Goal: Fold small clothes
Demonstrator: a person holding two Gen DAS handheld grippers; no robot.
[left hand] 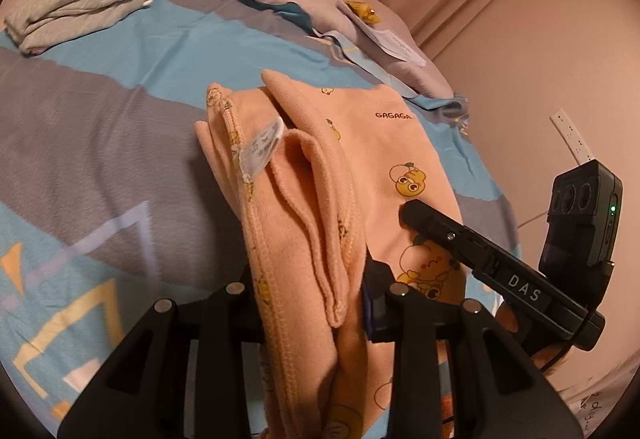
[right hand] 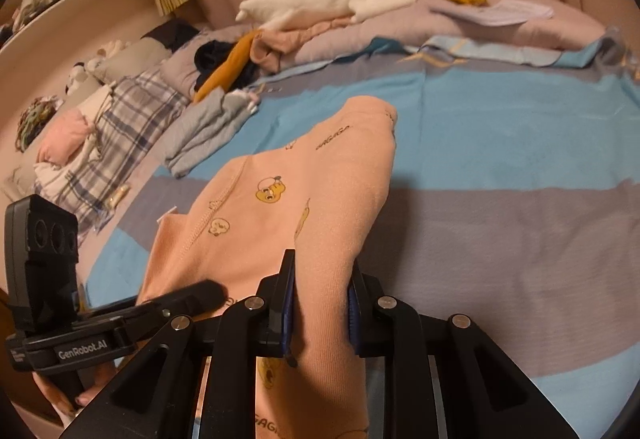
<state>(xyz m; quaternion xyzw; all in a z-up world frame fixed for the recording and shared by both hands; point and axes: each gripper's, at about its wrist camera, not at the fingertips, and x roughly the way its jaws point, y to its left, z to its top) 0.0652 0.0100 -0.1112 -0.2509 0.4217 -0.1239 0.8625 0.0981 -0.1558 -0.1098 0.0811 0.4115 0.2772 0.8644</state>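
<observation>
1. Left gripper (left hand: 308, 303) fingers pinch the peach garment (left hand: 360, 167) at its bunched edge.
2. Right gripper (right hand: 322, 303) fingers pinch another edge.
3. The garment hangs over the bed (right hand: 520, 143), folded grey clothes (right hand: 208, 127) at 10 o'clock.

Both tongs (left hand: 312, 303) (right hand: 320, 303) clamped (pointing downward)

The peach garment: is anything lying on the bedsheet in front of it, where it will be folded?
Nothing visible does. Both grippers grip the peach garment, and the striped bedsheet ahead is bare; the folded grey clothes lie off to the left.
</observation>
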